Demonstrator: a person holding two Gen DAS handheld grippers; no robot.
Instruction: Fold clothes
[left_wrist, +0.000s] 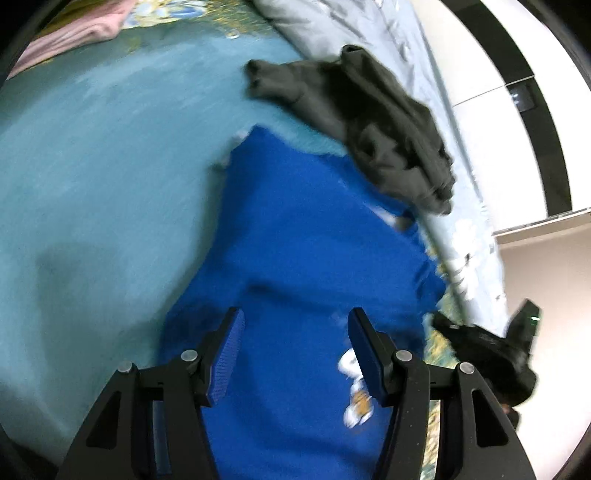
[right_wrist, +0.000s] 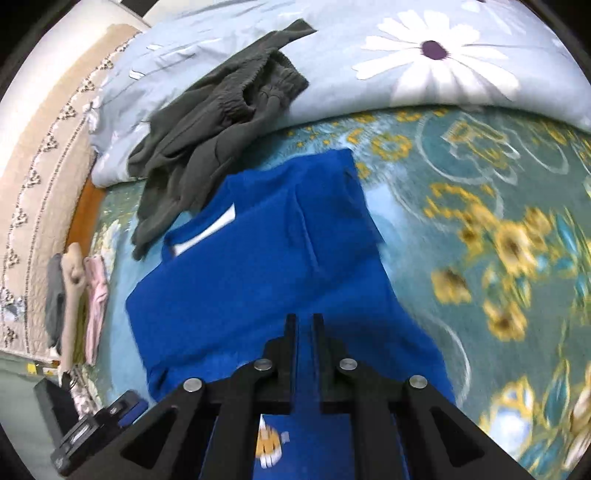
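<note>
Lying on the teal floral bedspread (right_wrist: 480, 192): blue sweatshirt (right_wrist: 266, 258), dark grey trousers (right_wrist: 207, 147) overlapping its collar end. Left tongs (left_wrist: 295, 321) released above it; right tongs (right_wrist: 304, 321) clenched, whether they pinch blue cloth unclear.

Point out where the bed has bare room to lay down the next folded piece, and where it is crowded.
Free: the teal sheet left of the blue garment, up to the pink clothes; also the flowered stretch between the blue garment and the daisy duvet. Crowded: the dark green pants overlapping duvet and blue garment.
</note>
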